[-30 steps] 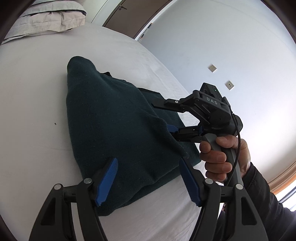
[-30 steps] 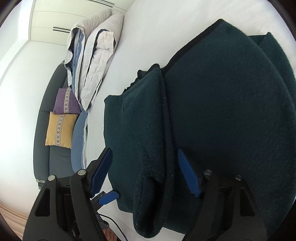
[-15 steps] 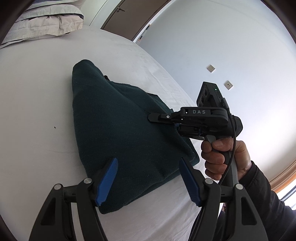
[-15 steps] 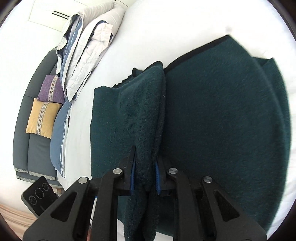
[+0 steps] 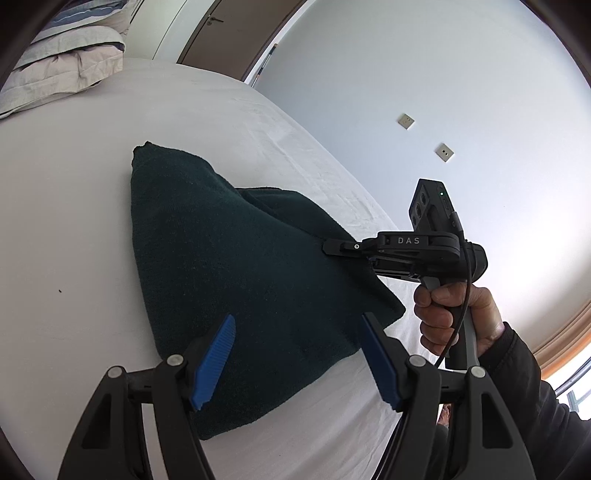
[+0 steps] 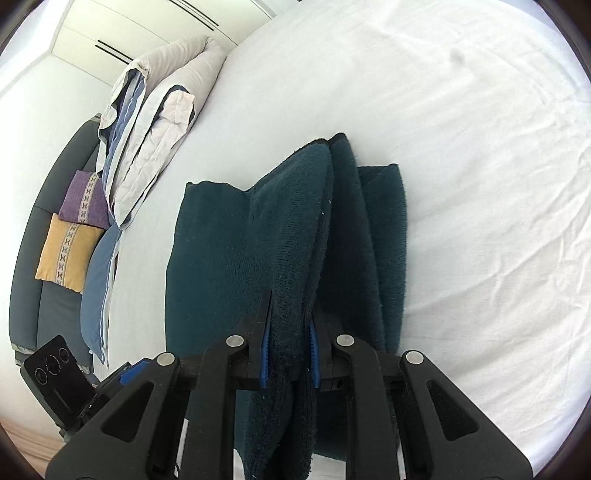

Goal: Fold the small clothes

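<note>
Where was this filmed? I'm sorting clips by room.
Most likely a bedroom: a white-sheeted bed, stacked pillows at its head, and a door beyond. The dark green garment lies on the bed.

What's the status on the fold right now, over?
Right gripper shut on dark green cloth, edge lifted off the white bed. Left gripper open above the near corner, not gripping. Nothing in the way.

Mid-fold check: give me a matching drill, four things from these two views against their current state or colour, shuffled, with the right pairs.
1. left hand-held gripper
2. right hand-held gripper
3. dark green garment
4. upper sofa cushion

A. purple
B. one edge lifted off the white bed
C. open, above the cloth
D. shut on a gathered fold

Pairs: 1-C, 2-D, 3-B, 4-A
</note>
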The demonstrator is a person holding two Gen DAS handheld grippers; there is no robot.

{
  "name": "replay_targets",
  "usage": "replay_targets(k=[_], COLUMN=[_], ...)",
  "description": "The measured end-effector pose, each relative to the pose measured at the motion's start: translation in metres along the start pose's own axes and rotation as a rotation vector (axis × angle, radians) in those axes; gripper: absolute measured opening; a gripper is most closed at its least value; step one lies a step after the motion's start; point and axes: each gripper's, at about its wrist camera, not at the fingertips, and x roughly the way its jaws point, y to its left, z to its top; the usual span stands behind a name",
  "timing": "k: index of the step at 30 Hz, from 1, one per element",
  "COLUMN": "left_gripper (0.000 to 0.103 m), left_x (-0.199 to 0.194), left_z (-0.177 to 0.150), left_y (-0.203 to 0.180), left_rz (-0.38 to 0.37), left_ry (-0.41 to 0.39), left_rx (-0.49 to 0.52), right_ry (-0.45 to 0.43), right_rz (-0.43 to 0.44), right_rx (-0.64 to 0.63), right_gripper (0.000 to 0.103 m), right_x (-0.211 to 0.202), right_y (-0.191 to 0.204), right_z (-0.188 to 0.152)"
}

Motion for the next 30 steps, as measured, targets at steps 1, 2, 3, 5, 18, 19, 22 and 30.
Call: replay_targets(k=[1, 2, 3, 5, 18, 19, 22, 30], left_gripper=[0.071, 0.071, 0.071, 0.071, 0.072, 0.072, 0.072, 0.072], left_x=[0.003, 0.006, 0.008, 0.013, 0.053, 0.053, 0.056, 0.058], left_z=[0.001, 0.003, 0.004, 0.005, -0.002, -0.002, -0.004, -0.007], left_y=[-0.002, -0.004, -0.004, -0.005, 0.011, 0.011, 0.011, 0.016], left_rz=[0.004, 0.007, 0.008, 0.012, 0.075, 0.077, 0.079, 0.062], left_ry=[0.003, 0.006, 0.010, 0.019, 0.103, 0.105, 0.115, 0.125], left_rx=[0.009, 0.017, 0.025, 0.036, 0.047, 0.050, 0.057, 0.031], right_ry=[0.000, -0.003, -0.008, -0.009, -0.063, -0.065, -0.069, -0.028], right_rz=[0.001, 0.002, 0.007, 0.011, 0.060, 0.063, 0.083, 0.000], right_rx=[0.004, 0.009, 0.013, 0.025, 0.076, 0.084, 0.094, 0.037], right_gripper=[0.015, 0.015, 0.015, 0.015, 0.018, 0.018, 0.022, 0.018], right_x=[-0.003, -0.005, -0.007, -0.001, 0.007, 0.003, -0.009, -0.023], right_y=[-0.009, -0.015, -0.020, -0.022, -0.054, -0.053, -0.046, -0.045], right_z=[0.001, 0.001, 0.001, 0.001, -0.025, -0.028, -0.034, -0.071])
